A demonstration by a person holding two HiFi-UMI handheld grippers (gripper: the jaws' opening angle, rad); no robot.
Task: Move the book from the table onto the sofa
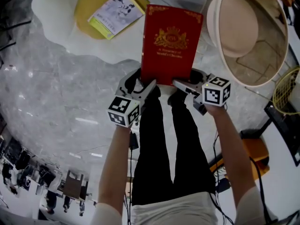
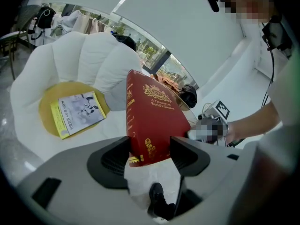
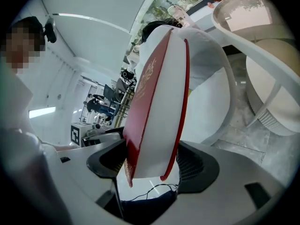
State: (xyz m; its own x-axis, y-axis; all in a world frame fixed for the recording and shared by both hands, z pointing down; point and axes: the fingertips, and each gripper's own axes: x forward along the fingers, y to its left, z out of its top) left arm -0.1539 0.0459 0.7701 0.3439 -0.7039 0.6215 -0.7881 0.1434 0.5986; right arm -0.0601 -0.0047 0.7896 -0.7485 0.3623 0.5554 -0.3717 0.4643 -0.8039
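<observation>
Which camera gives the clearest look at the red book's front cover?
The head view: the red book faces the camera, whole cover with gold crest and title visible. The left gripper view shows its spine and cover at a slant. The right gripper view shows mostly the white page edge.

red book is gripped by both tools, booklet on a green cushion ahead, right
No, the cushion is yellow, per the left gripper view. The left tool and right tool grip the red book, and the booklet lies on that cushion.

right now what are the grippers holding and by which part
The red book, by its bottom edge: left gripper on the spine corner, right gripper on the page-side corner.
</observation>
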